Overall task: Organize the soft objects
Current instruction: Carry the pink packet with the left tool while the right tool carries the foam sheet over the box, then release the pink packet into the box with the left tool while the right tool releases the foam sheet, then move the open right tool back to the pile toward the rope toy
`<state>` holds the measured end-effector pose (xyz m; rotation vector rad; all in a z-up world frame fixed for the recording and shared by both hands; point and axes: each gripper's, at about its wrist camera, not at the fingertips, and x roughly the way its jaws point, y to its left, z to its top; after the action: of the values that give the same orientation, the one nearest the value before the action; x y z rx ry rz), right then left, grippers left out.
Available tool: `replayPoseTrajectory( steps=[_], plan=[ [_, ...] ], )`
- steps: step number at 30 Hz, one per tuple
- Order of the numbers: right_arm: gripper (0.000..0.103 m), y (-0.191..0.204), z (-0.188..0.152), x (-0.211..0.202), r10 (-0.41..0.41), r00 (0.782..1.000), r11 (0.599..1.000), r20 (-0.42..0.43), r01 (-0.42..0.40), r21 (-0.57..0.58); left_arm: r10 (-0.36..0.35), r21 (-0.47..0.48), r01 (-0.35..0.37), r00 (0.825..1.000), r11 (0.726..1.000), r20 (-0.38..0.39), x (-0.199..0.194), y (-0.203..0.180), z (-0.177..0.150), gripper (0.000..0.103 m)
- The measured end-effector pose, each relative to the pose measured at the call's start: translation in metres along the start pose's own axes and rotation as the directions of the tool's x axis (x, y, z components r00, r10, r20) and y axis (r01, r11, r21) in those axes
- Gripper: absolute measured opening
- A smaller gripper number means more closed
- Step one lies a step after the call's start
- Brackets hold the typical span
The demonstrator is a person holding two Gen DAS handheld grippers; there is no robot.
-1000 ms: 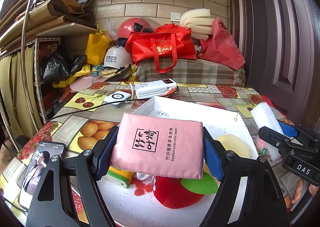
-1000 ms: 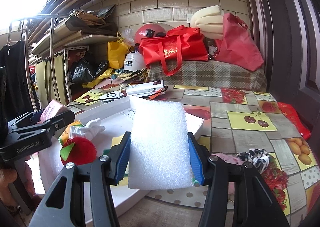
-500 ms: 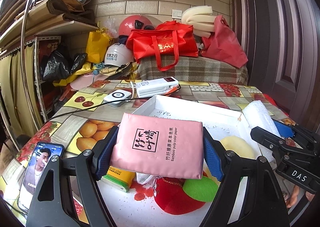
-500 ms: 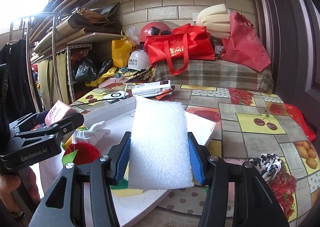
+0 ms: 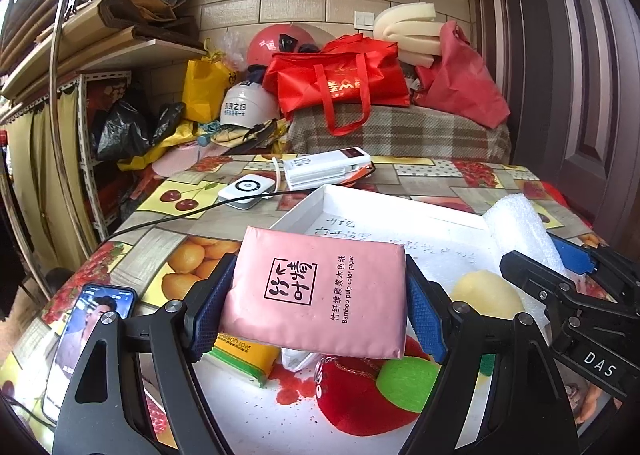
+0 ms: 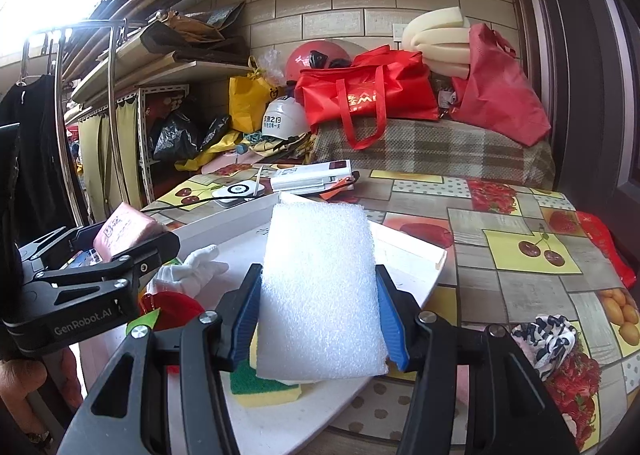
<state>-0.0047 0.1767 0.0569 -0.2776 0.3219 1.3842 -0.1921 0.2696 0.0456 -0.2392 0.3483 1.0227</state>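
My left gripper [image 5: 316, 319] is shut on a pink tissue pack [image 5: 316, 291], held above the near end of a white foam tray [image 5: 400, 211]. My right gripper [image 6: 318, 319] is shut on a white foam sheet [image 6: 320, 287] over the tray's [image 6: 400, 255] right side. In the tray lie a red plush strawberry [image 5: 360, 403] with a green leaf [image 5: 408, 379], a yellow round sponge [image 5: 486, 295], a yellow-green pack [image 5: 244, 355], a white plush piece [image 6: 192, 267] and a green-yellow scouring sponge [image 6: 264, 387]. The left gripper [image 6: 92, 275] shows in the right wrist view.
A fruit-patterned tablecloth [image 6: 520, 255] covers the table. A phone [image 5: 88, 339] lies at the near left, a charger puck [image 5: 248, 191] with a cable and a white power bank [image 5: 324, 169] behind the tray. A black-white scrunchie [image 6: 544, 335] lies right. Bags and helmets crowd the back.
The right gripper with the foam sheet has drifted slightly left over the tray. The left gripper keeps the tissue pack almost still.
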Motion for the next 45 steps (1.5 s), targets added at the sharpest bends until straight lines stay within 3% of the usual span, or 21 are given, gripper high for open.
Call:
replayPoseTrajectory(
  steps=[14, 19, 21, 22, 25, 36, 45],
  plan=[
    [0.054, 0.008, 0.003, 0.011, 0.016, 1.000, 1.000, -0.019, -0.016, -0.011, 0.044, 0.062, -0.044, 0.999, 0.997, -0.004, 0.005, -0.014, 0.001, 0.079],
    [0.055, 0.009, 0.004, 0.014, 0.023, 0.999, 1.000, -0.033, -0.023, -0.012, 0.061, 0.064, -0.059, 0.997, 0.996, -0.037, 0.011, -0.014, 0.002, 0.083],
    [0.073, 0.009, 0.004, 0.018, 0.025, 0.998, 1.000, -0.050, -0.026, -0.011, 0.080, 0.046, -0.077, 0.995, 0.996, -0.058, 0.016, -0.011, 0.003, 0.087],
    [0.079, 0.008, 0.004, 0.020, 0.026, 0.998, 1.000, -0.060, -0.026, -0.008, 0.082, 0.029, -0.080, 0.994, 0.996, -0.071, 0.018, -0.008, 0.003, 0.095],
    [0.082, 0.002, 0.004, 0.022, 0.015, 0.997, 1.000, -0.077, -0.013, 0.026, 0.067, -0.005, -0.068, 0.993, 0.998, -0.092, 0.022, 0.000, 0.003, 0.103],
    [0.082, 0.005, 0.003, 0.019, 0.018, 0.998, 1.000, -0.057, -0.017, 0.011, 0.070, -0.015, -0.071, 0.996, 0.997, -0.058, 0.015, 0.001, 0.003, 0.103],
    [0.083, 0.009, 0.003, 0.010, 0.003, 1.000, 1.000, -0.002, -0.003, -0.006, 0.052, -0.022, -0.052, 0.998, 0.998, 0.029, -0.002, 0.002, 0.004, 0.103]
  ],
)
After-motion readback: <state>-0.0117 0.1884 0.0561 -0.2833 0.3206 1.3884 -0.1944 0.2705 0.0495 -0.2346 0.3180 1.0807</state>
